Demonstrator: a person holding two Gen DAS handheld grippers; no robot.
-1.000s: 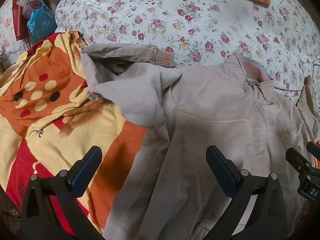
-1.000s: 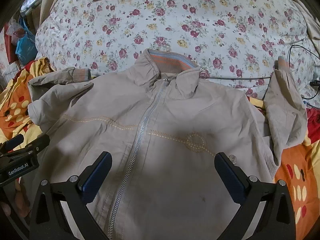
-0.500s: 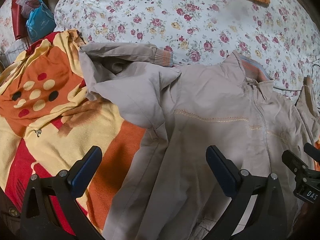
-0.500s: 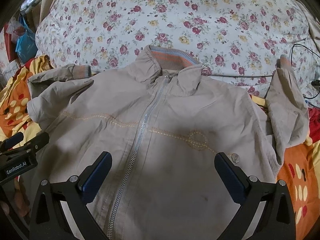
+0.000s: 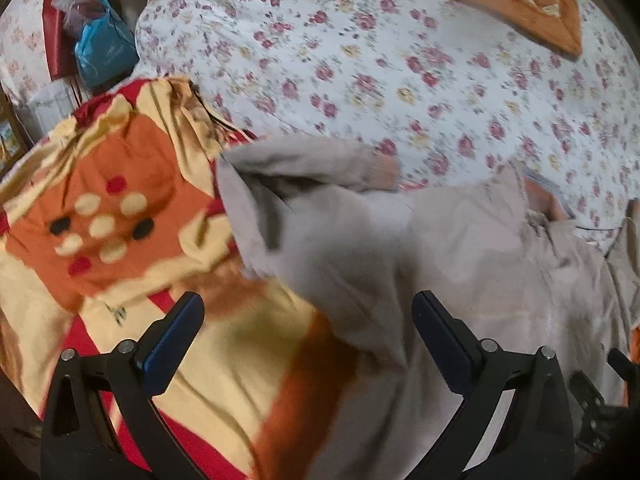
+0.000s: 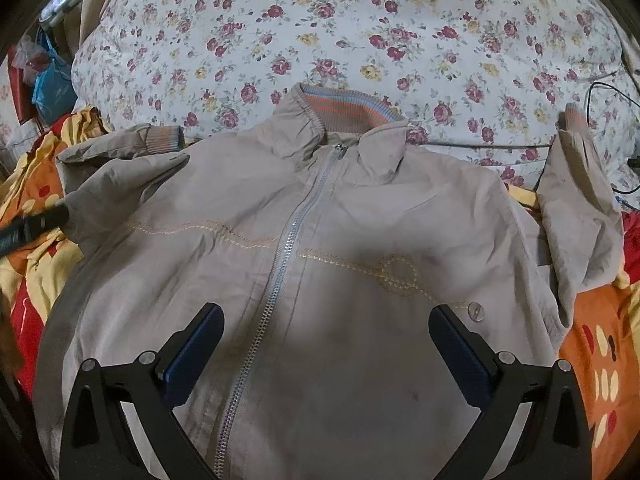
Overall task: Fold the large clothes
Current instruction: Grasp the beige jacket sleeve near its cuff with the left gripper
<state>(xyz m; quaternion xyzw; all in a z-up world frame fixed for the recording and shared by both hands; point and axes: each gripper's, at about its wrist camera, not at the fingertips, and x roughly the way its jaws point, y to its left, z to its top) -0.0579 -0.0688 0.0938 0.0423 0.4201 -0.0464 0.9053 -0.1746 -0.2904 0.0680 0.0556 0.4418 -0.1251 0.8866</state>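
Jacket point(image 5: 460, 280) spread front-up on the bed, seen first from the left wrist view: body off to the right of the left gripper point(image 5: 308, 332), folded left sleeve point(image 5: 304, 200) straight ahead and slightly left of centre. Sleeve's long axis running roughly sideways, ribbed cuff point(image 5: 384, 166) pointing right toward the collar, elbow fold lying over the orange and yellow blanket point(image 5: 120, 220). Left gripper spread wide, nothing between its fingers, hovering above the blanket and the jacket's side edge. Picture blurred, so finer creases hard to read. Likely the nearer tool for this sleeve.

From the right wrist view: jacket point(image 6: 340, 280) laid out with collar point(image 6: 344, 112) far and hem near, zipper point(image 6: 288, 260) marking the long axis, running away from the right gripper point(image 6: 326, 344) and a little right. Right gripper likewise spread wide and empty, poised over the lower chest, straddling the zipper line. Right sleeve point(image 6: 576, 208) bent upward at the far right edge, cuff touching the floral quilt point(image 6: 360, 32); well right of this gripper, yet closer to it than to the other. Dark tip of the left gripper point(image 6: 32, 228) visible at the left edge, just beside the left sleeve point(image 6: 120, 168).
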